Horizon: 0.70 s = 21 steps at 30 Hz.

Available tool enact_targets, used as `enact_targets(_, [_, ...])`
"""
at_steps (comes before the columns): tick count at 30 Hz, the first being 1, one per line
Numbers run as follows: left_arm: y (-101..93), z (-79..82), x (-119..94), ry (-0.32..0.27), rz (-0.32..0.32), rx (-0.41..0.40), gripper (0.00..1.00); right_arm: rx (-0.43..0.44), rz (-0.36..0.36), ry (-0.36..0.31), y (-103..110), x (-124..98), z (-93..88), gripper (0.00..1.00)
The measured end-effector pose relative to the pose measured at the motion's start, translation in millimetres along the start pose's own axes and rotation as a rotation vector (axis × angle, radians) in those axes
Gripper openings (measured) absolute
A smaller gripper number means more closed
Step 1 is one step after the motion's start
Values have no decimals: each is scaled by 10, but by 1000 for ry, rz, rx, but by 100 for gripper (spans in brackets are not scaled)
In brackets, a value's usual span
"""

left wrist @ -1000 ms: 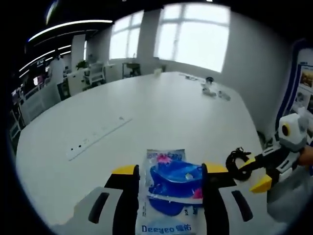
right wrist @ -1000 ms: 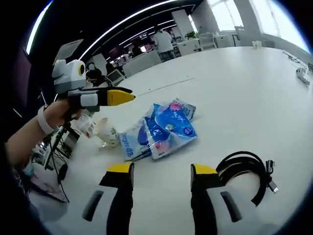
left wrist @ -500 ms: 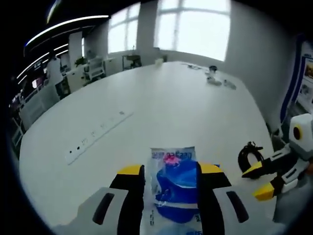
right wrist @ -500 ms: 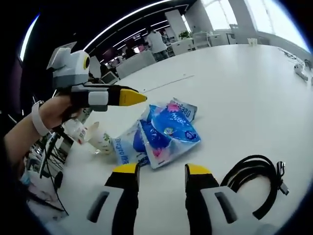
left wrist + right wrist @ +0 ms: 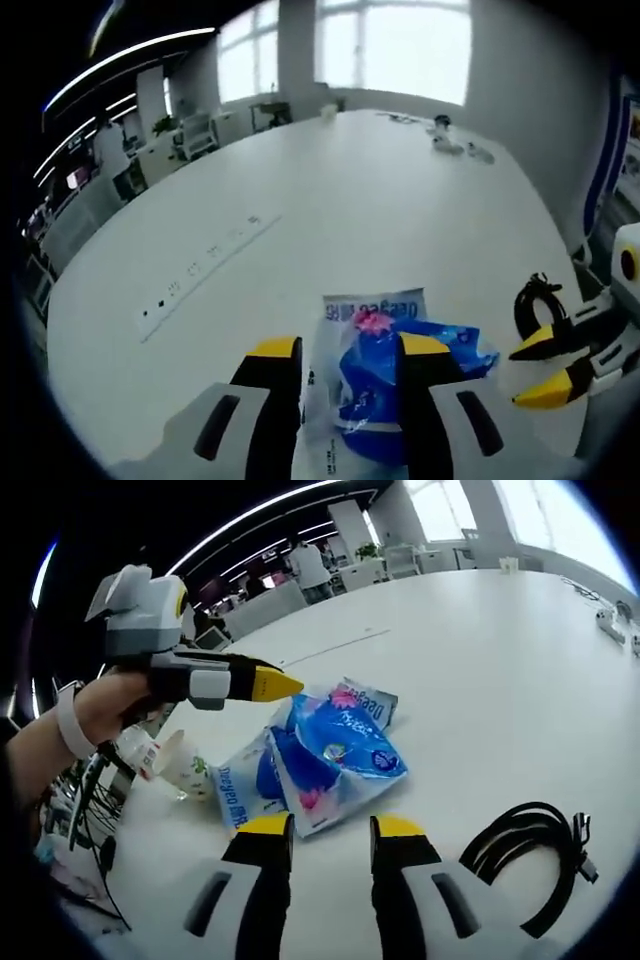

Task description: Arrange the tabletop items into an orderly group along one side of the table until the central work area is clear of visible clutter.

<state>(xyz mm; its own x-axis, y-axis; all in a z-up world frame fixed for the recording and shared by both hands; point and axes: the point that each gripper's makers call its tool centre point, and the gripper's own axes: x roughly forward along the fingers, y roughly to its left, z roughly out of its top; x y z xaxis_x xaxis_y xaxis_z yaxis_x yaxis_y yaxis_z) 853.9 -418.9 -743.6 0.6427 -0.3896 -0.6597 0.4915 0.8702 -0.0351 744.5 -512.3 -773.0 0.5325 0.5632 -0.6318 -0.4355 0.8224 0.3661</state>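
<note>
White tabletop (image 5: 400, 210) ran toward bright windows in the left gripper view. At bottom centre the left gripper (image 5: 345, 352) stood over a blue-and-white plastic packet (image 5: 375, 330), jaws narrowly parted on either side of it; whether they actually pinched it could not be told. The right gripper (image 5: 545, 370) entered at lower right, near a coiled black cable (image 5: 532, 300).

In the right gripper view, the right gripper (image 5: 328, 827) sat at bottom centre, jaws slightly apart and holding nothing. 2 packets (image 5: 320, 755) lay mid-frame, a paper cup (image 5: 185, 770) on its side left of them, the cable (image 5: 530, 855) at lower right.
</note>
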Motion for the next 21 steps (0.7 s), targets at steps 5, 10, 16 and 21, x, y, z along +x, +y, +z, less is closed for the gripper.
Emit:
enact_targets(5, [0, -58, 74, 31, -3, -4, 31, 5, 3, 5, 27, 83, 12, 26])
enact_targets(10, [17, -78, 118, 41, -5, -10, 30, -10, -10, 18, -6, 122, -13, 26])
enact_targets(16, [-19, -99, 153, 52, -18, -16, 24, -3, -14, 10, -43, 145, 33, 26])
enact_targets(21, [-32, -135, 164, 67, -21, -24, 21, -7, -18, 9, -56, 164, 45, 25])
